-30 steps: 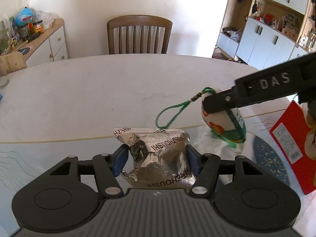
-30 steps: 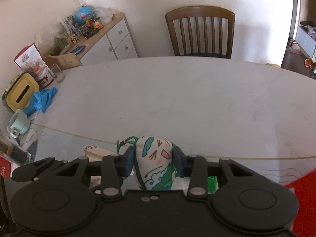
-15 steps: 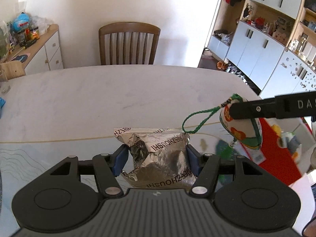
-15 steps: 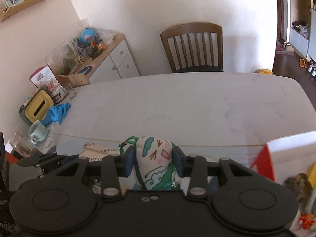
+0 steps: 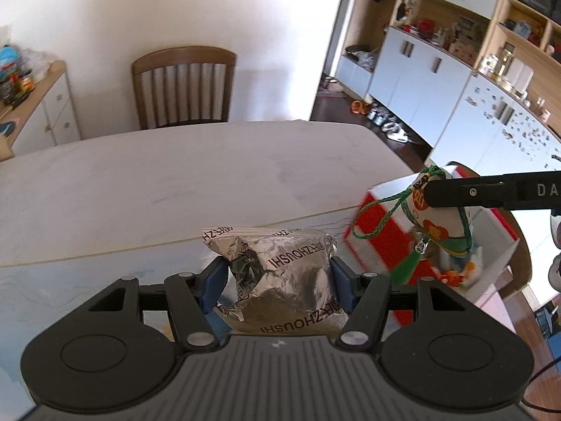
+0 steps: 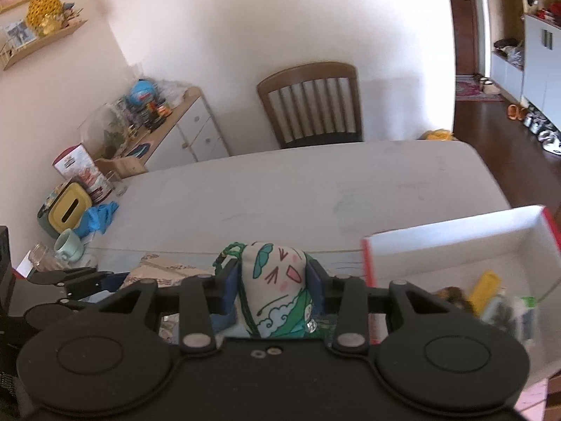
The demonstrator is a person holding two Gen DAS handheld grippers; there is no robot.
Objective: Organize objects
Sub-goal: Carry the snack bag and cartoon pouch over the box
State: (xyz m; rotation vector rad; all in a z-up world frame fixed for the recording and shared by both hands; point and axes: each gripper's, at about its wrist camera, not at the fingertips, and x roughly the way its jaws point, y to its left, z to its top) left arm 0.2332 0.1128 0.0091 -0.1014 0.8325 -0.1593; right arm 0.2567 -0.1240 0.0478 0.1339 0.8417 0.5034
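Moved: both grippers are rising off the table (image 5: 147, 182) and swinging right since the earlier frames, bringing the red box (image 6: 455, 242) into view.
Left gripper (image 5: 278, 277): its blue pads are pressing both sides of a crinkled silver foil pack (image 5: 284, 277), holding it above the table.
Right gripper (image 6: 273, 280): it is closing narrowly on a soft egg-shaped pouch (image 6: 277, 291) printed with a cartoon face and green clouds.
Pouch trim: a green braided cord (image 5: 382, 210) and a tassel are dangling from it.
Box: red outside, white inside, open-topped, sitting at the table's right end; it is holding a yellow bar and other blurred items.
Around: a slatted wooden chair (image 6: 312, 101) is standing behind the table; a mint mug (image 6: 68, 247), blue gloves and a yellow tissue box are lying at its left edge.
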